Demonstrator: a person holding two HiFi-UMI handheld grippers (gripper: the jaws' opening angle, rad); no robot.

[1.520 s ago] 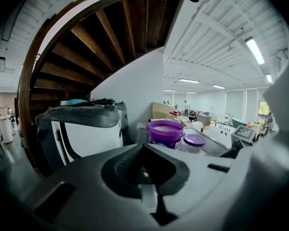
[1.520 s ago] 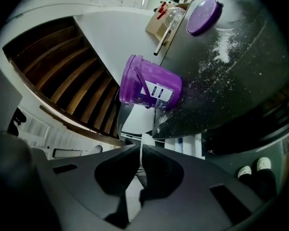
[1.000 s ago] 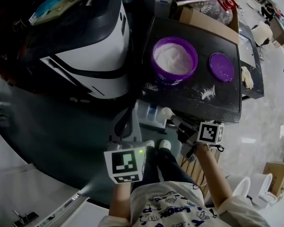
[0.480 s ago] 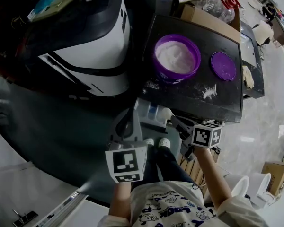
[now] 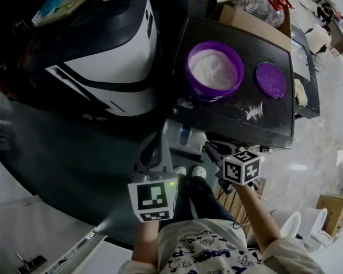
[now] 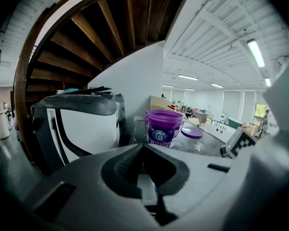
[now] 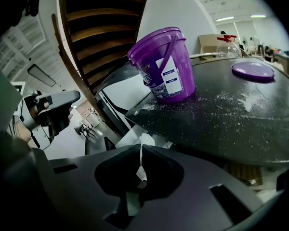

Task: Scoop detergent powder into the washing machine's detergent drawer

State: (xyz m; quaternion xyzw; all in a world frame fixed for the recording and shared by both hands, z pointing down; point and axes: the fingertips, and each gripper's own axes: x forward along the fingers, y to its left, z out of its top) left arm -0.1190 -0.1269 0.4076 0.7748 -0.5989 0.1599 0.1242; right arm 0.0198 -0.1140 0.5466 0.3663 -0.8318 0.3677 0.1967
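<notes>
The purple tub (image 5: pixel 215 69) of white detergent powder stands open on the dark table (image 5: pixel 240 124), with its purple lid (image 5: pixel 271 80) lying to its right. The washing machine (image 5: pixel 111 67) is at the left, and its detergent drawer (image 5: pixel 182 135) is pulled out below the table's near edge. My right gripper (image 5: pixel 209 146) is shut on the thin handle of a white scoop (image 5: pixel 200 137), whose bowl hangs at the drawer's right end. The handle (image 7: pixel 140 165) shows edge-on between the jaws. My left gripper (image 5: pixel 155 142) is shut just left of the drawer, with its fingertips meeting (image 6: pixel 143 147).
Spilled powder (image 5: pixel 251 112) streaks the table near the lid. Cardboard boxes and a clear bottle (image 5: pixel 257 7) stand behind the table. The person's legs and white shoes (image 5: pixel 190 174) are right under the drawer. Pale floor lies to the right.
My right gripper has shifted a little left and down and has turned, so its marker cube faces differently. The scoop stays by the drawer. The left gripper has hardly moved.
</notes>
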